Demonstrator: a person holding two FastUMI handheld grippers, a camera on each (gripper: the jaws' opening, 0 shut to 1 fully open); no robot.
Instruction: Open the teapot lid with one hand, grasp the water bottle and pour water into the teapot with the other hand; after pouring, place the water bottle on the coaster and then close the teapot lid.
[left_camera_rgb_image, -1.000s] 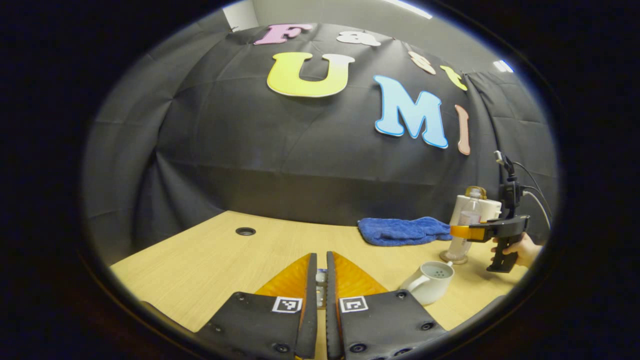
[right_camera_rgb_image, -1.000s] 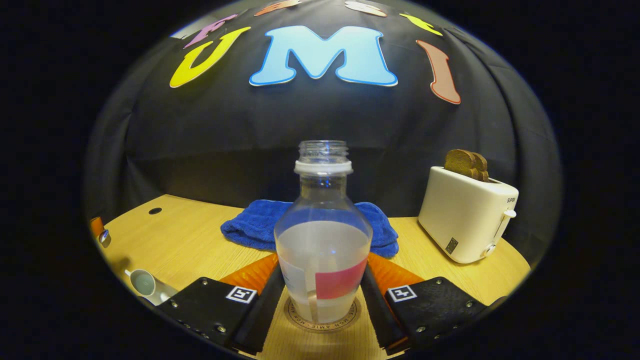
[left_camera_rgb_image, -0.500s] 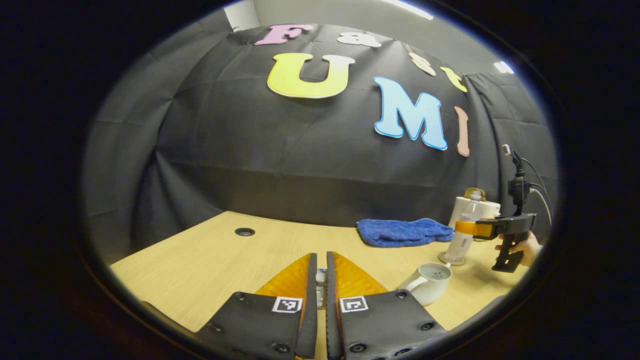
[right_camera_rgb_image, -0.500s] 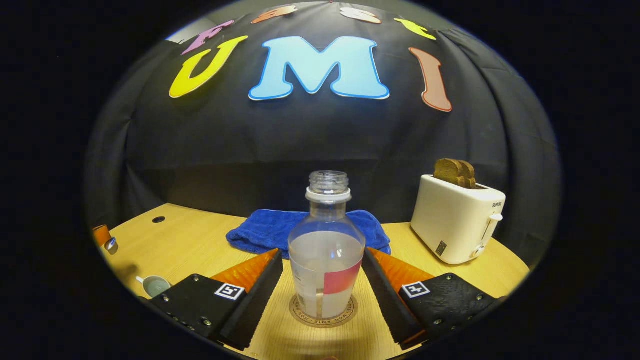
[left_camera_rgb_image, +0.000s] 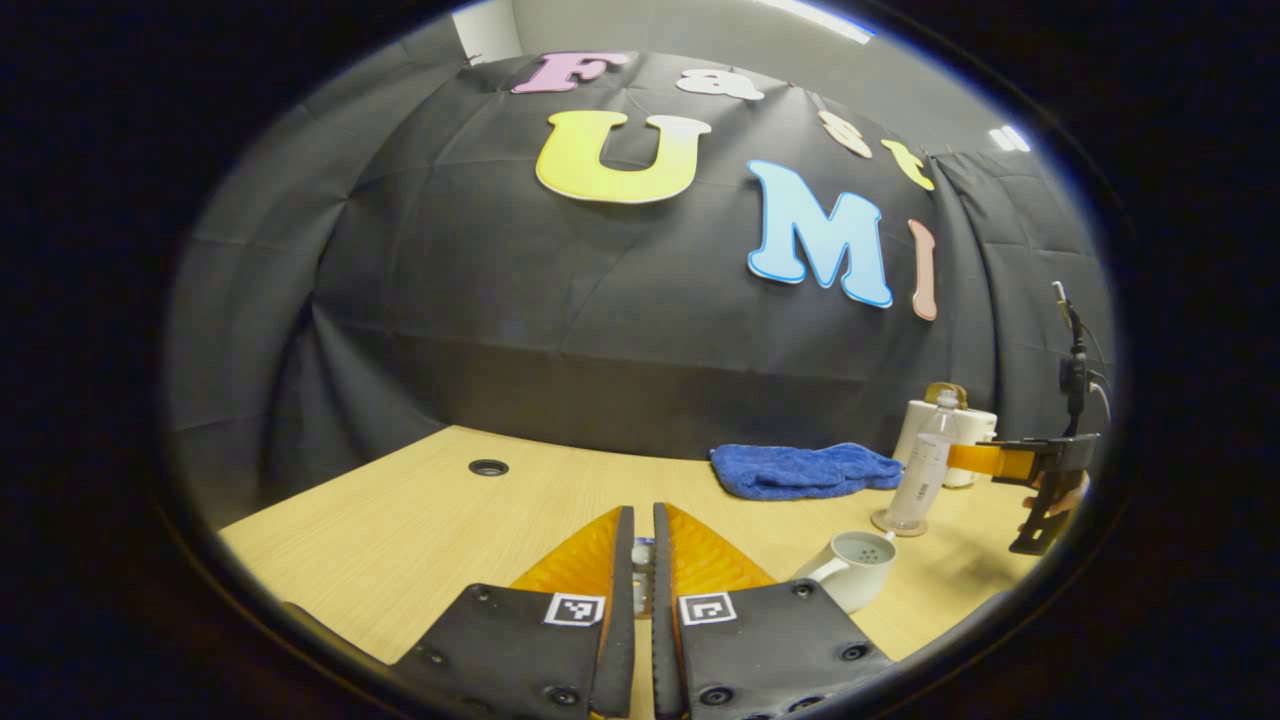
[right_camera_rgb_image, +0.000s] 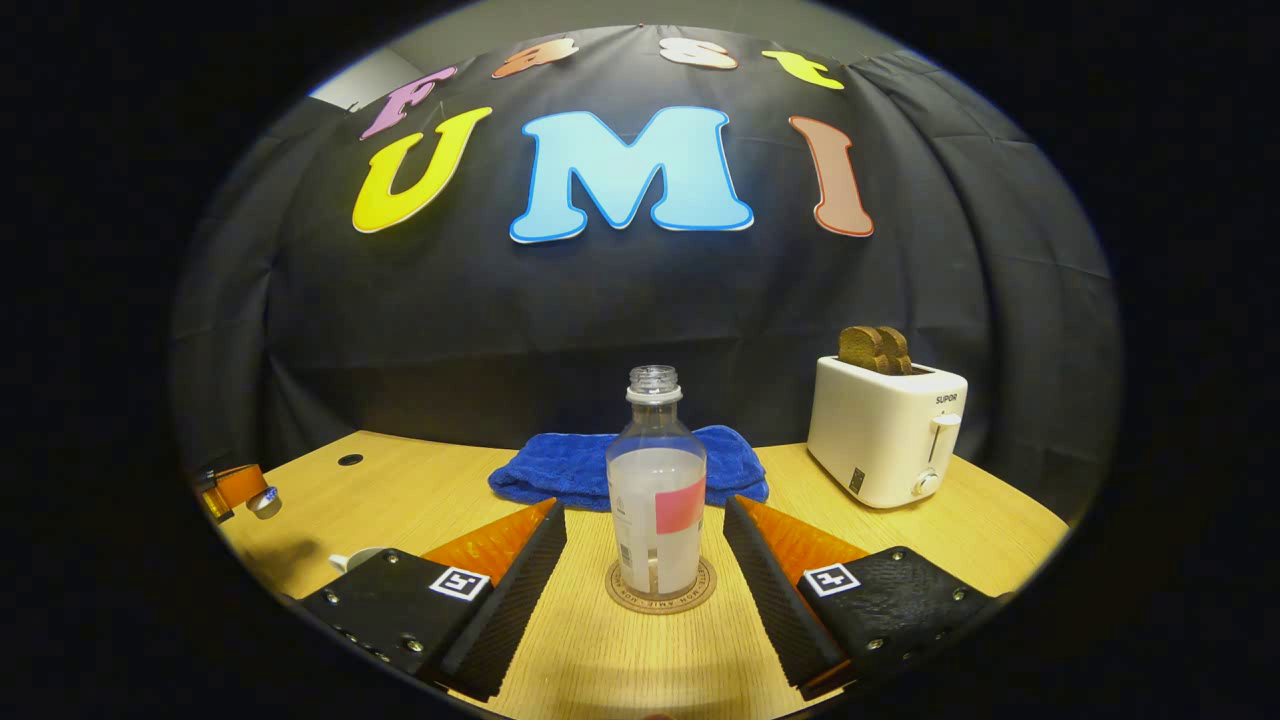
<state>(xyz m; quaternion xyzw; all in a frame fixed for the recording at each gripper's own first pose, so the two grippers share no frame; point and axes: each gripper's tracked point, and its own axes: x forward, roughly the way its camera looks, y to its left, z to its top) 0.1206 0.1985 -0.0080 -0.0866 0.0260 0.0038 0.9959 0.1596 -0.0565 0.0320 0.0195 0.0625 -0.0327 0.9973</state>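
Note:
The clear water bottle (right_camera_rgb_image: 657, 500), about half full and uncapped, stands upright on the round coaster (right_camera_rgb_image: 660, 598). My right gripper (right_camera_rgb_image: 643, 510) is open, its fingers apart on either side and just short of the bottle, not touching it. The white teapot (left_camera_rgb_image: 850, 580) sits lidless on the table, its strainer holes showing; in the right gripper view the teapot (right_camera_rgb_image: 355, 558) peeks out behind my left finger. My left gripper (left_camera_rgb_image: 642, 512) is shut on the teapot lid (right_camera_rgb_image: 266, 502), held off to the left above the table. The bottle (left_camera_rgb_image: 920, 475) and right gripper (left_camera_rgb_image: 1000, 460) appear far right.
A blue towel (right_camera_rgb_image: 625, 465) lies behind the bottle. A white toaster (right_camera_rgb_image: 885, 430) with toast slices stands at the back right. The wooden table (left_camera_rgb_image: 420, 530) has a small cable hole (left_camera_rgb_image: 488, 467) at the far left.
My right gripper has let go of the bottle and drawn back, leaving it standing on the coaster. The left gripper has stayed put with the lid.

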